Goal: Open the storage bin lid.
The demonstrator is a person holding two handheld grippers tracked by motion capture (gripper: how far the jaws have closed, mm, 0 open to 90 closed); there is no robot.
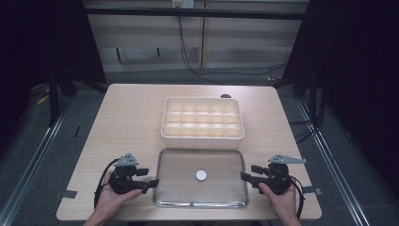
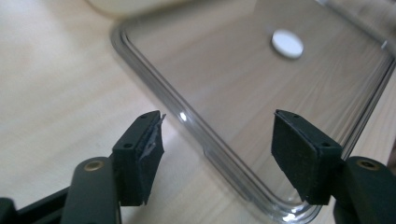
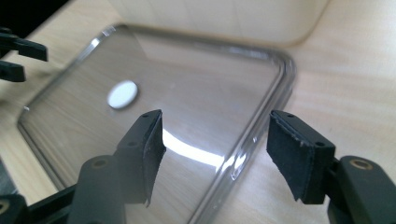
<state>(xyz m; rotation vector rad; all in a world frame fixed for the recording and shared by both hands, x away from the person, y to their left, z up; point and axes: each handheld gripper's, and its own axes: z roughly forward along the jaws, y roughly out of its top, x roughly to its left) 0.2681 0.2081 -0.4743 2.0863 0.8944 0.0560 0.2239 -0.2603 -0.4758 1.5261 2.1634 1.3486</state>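
A clear flat lid with a raised rim lies on the wooden table, with a small white disc at its middle. My left gripper sits at the lid's left edge. In the left gripper view its jaws stand apart over the rim of the lid, neither pad pressing on it, and the disc lies beyond. My right gripper is at the lid's right edge. Its jaws straddle the rim of the lid in the same way, open, with the disc farther in.
A cream box divided into several compartments stands just behind the lid, also seen as a pale wall. The other gripper's black jaws show across the lid. Bare table lies to either side; dark floor and cables surround it.
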